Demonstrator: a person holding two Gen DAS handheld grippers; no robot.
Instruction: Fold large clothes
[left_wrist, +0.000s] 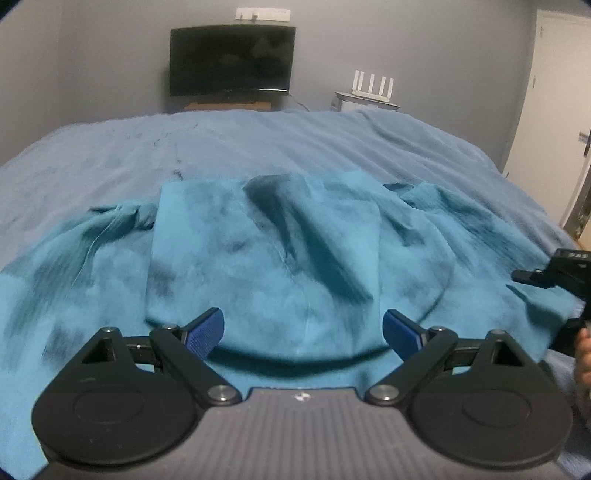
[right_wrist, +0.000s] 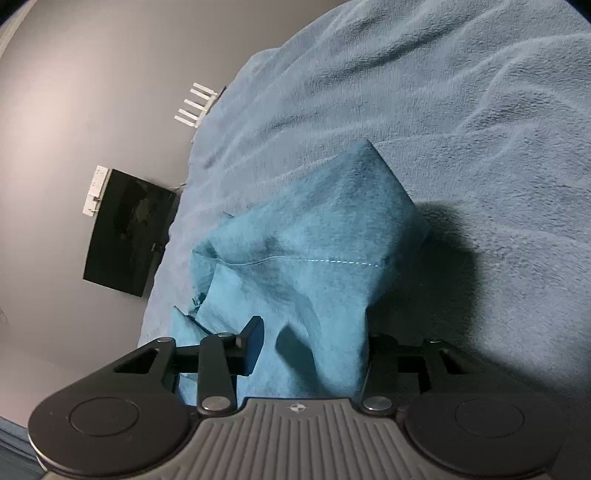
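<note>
A large teal garment (left_wrist: 258, 258) lies rumpled on the bed, with a folded panel across its middle. My left gripper (left_wrist: 303, 328) hovers just above its near edge, open wide, blue pads apart and nothing between them. In the right wrist view the garment (right_wrist: 314, 240) rises in a peaked fold, and a loose fold of it hangs between the jaws of my right gripper (right_wrist: 312, 347). Its left finger (right_wrist: 253, 343) stands clear of the cloth; the right finger is hidden behind the fold. The right gripper's black body (left_wrist: 561, 273) shows at the garment's right edge.
A grey-blue bed cover (left_wrist: 258, 147) stretches beyond the garment to the far edge. Against the grey wall stand a dark television (left_wrist: 231, 61) and a white router (left_wrist: 373, 83) on a small cabinet. A white door (left_wrist: 554, 110) is at the right. A person's hand (left_wrist: 583, 354) shows at the right edge.
</note>
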